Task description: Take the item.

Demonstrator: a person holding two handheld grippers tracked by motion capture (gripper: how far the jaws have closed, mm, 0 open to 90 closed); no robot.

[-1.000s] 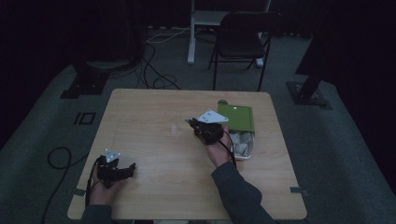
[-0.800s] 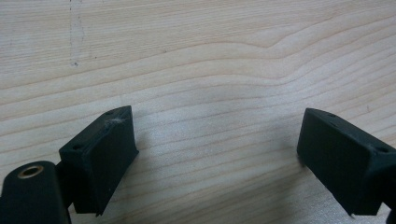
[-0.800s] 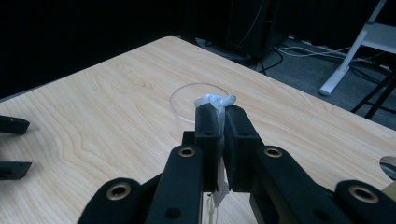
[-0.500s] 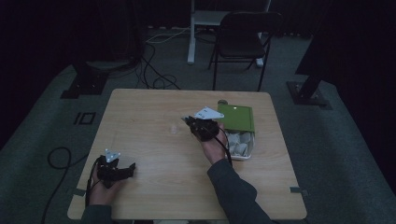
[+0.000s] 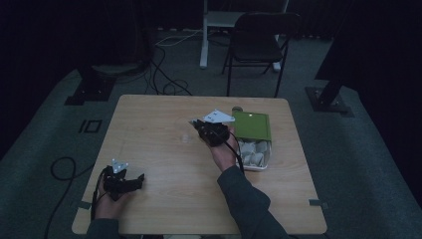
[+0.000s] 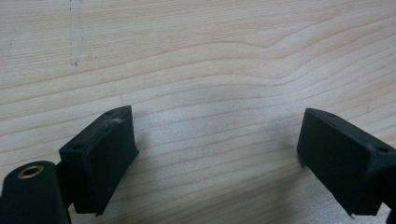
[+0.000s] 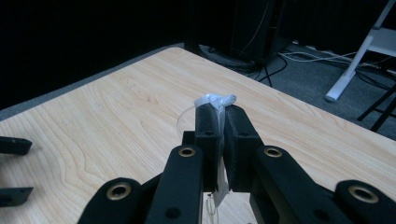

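Note:
My right gripper (image 5: 196, 123) hovers over the middle of the wooden table (image 5: 149, 114), just left of a box. In the right gripper view its jaws (image 7: 222, 109) are shut on a small crumpled white plastic piece (image 7: 215, 99), which sticks out above the fingertips and hangs below them. A faint clear film curves off its left side. My left gripper (image 5: 139, 178) rests near the table's front left corner. Its jaws (image 6: 217, 149) stand wide open over bare wood with nothing between them. The left gripper's fingertips (image 7: 14, 145) also appear in the right gripper view.
A clear box (image 5: 254, 153) with several white pieces inside sits right of my right hand, its green lid (image 5: 252, 125) flipped open behind it. A faint clear item (image 5: 186, 137) lies on the table. A black chair (image 5: 261, 35) and floor cables (image 5: 169, 84) lie beyond the far edge.
My right gripper has drifted slightly left, away from the box, still shut on the white piece. The left gripper has stayed where it was.

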